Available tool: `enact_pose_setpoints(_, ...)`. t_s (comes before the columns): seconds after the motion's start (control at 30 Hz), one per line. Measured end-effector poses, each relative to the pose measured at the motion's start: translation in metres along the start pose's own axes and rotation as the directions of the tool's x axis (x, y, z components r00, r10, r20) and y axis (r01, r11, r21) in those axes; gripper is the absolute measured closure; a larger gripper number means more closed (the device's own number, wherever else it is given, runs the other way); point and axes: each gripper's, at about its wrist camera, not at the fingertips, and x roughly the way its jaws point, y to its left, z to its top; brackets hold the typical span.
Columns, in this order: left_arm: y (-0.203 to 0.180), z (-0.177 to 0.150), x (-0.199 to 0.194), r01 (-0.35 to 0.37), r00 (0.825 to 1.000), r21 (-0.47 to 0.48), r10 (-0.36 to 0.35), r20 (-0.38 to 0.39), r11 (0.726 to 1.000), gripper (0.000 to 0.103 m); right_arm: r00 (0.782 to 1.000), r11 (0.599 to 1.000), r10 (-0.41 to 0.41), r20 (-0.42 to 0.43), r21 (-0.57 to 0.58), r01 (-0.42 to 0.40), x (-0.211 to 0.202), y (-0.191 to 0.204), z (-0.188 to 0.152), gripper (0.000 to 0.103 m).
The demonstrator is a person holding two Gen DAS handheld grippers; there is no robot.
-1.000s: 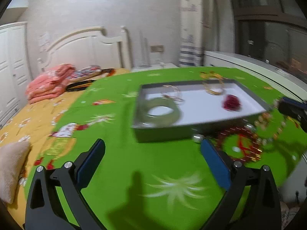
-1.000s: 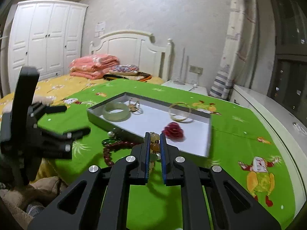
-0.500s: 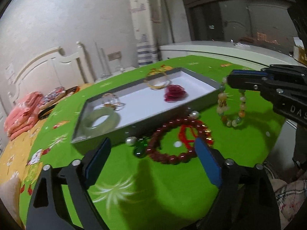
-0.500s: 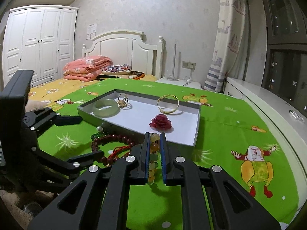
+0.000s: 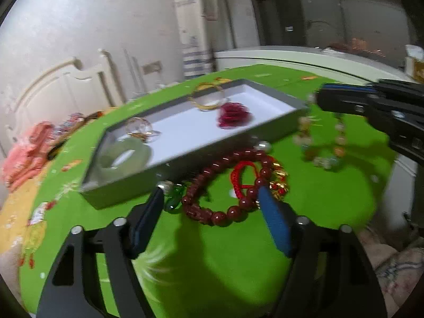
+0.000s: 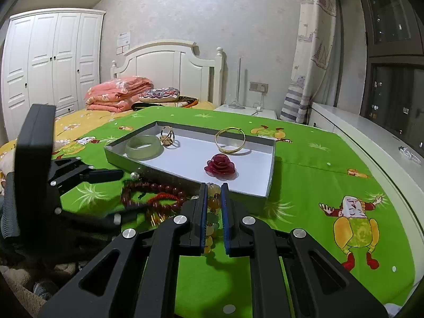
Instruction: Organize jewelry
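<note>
The green-clothed worktop (image 6: 304, 175) has wide bare cloth on the right side, out to its curved edge beside the white ledge. The grey tray (image 6: 271, 177) sits mid-cloth, holding a jade bangle (image 6: 143, 146), gold bangle (image 6: 230, 141), red flower (image 6: 220, 166) and rings (image 6: 167, 137), with white floor free between them. Just outside its near edge lies the dark red bead bracelet (image 5: 228, 185), between the left gripper (image 5: 212, 206)'s wide-spread, empty jaws. The right gripper (image 6: 213, 206)'s jaws are clenched on a pale bead bracelet (image 5: 320, 143), which hangs over the cloth off the tray's near corner.
</note>
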Motion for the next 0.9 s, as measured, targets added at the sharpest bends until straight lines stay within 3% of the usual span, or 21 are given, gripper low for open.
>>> enact_pose_setpoints(0.03, 0.001, 0.0, 0.0, -0.007, 1.0, -0.006, 0.007, -0.003, 1.0, 0.056, 1.0, 1.0, 0.0, -0.002, 0.002, 0.0, 0.0, 0.0, 0.0, 0.092)
enact_pose_setpoints(0.07, 0.004, 0.001, 0.002, -0.004, 1.0, -0.022, 0.003, -0.012, 1.0, 0.073, 1.0, 1.0, 0.0, -0.003, 0.003, 0.0, 0.001, 0.0, -0.001, 0.092)
enact_pose_setpoints(0.1, 0.006, 0.001, 0.003, 0.008, 1.0, -0.034, -0.009, -0.015, 0.999, 0.08, 1.0, 1.0, 0.0, -0.003, 0.005, 0.0, 0.001, -0.001, 0.0, 0.092)
enact_pose_setpoints(0.27, 0.009, 0.004, 0.005, 0.004, 1.0, -0.054, -0.005, -0.01, 0.999, 0.074, 1.0, 1.0, 0.002, -0.005, 0.009, -0.002, 0.002, -0.002, 0.0, 0.092)
enact_pose_setpoints(0.4, 0.0, 0.012, 0.01, -0.007, 1.0, -0.021, 0.006, -0.019, 1.0, 0.053, 1.0, 1.0, -0.001, -0.006, 0.011, 0.001, 0.003, -0.003, 0.0, 0.092)
enact_pose_setpoints(0.5, -0.008, 0.015, 0.014, -0.04, 0.999, 0.005, 0.04, -0.016, 0.999, 0.054, 1.0, 1.0, -0.007, -0.002, 0.015, 0.007, 0.002, -0.005, 0.0, 0.092)
enact_pose_setpoints(0.53, -0.008, 0.016, 0.013, -0.037, 0.999, 0.002, 0.037, -0.019, 0.999, 0.056, 1.0, 1.0, -0.009, -0.001, 0.018, 0.009, 0.002, -0.006, 0.0, 0.092)
enact_pose_setpoints(0.57, -0.006, 0.015, 0.013, 0.0, 1.0, -0.007, 0.0, -0.025, 1.0, 0.076, 1.0, 1.0, -0.01, -0.002, 0.021, 0.01, 0.002, -0.006, -0.001, 0.092)
enact_pose_setpoints(0.6, -0.007, 0.014, 0.013, 0.033, 0.999, -0.011, -0.033, -0.026, 0.999, 0.089, 1.0, 1.0, -0.012, -0.003, 0.026, 0.012, 0.002, -0.007, -0.001, 0.092)
enact_pose_setpoints(0.67, -0.009, 0.013, 0.006, -0.012, 1.0, -0.001, 0.012, 0.006, 1.0, 0.103, 1.0, 0.999, -0.011, -0.004, 0.03, 0.012, 0.002, -0.007, -0.001, 0.092)
enact_pose_setpoints(0.9, 0.021, 0.02, -0.014, -0.005, 0.998, -0.116, 0.012, 0.056, 0.993, 0.103, 1.0, 1.0, -0.004, -0.002, 0.021, 0.004, 0.002, -0.005, 0.0, 0.092)
